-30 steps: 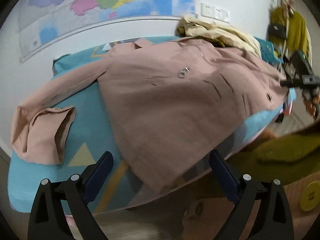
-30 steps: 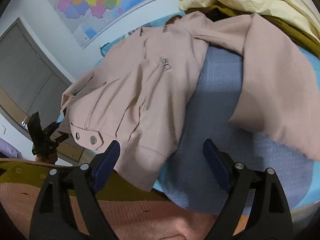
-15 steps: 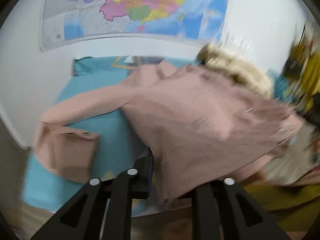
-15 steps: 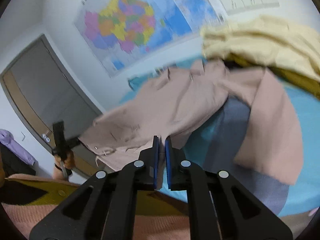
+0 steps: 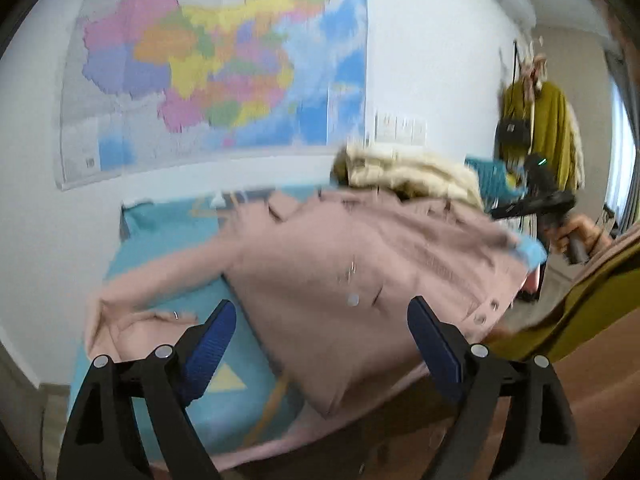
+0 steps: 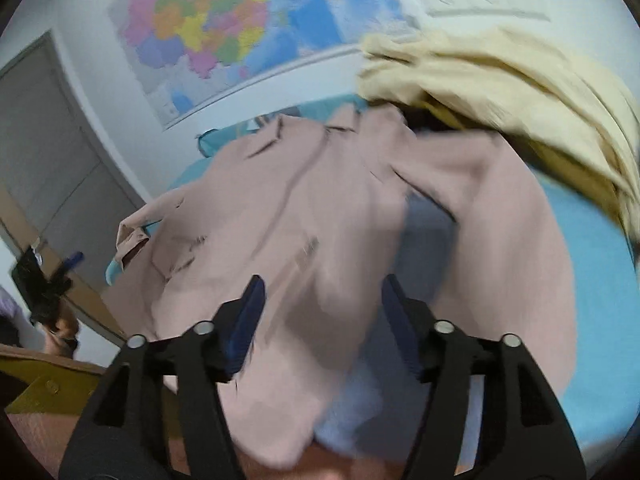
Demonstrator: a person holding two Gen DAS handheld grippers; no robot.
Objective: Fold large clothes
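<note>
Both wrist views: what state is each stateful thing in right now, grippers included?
Pink jacket: unfolded, spread over the bed, hem past the near edge, held by neither gripper.
Jacket sleeve: stretched out sideways, cuff end doubled back.
Cream garment: bunched behind the jacket.
Left gripper: jaws apart, just opened, nothing gripped.
Right gripper: jaws apart, just opened, nothing gripped.

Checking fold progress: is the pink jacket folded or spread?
Mostly spread: the pink jacket lies open across the blue table, one sleeve stretched sideways, its cuff turned back.
</note>
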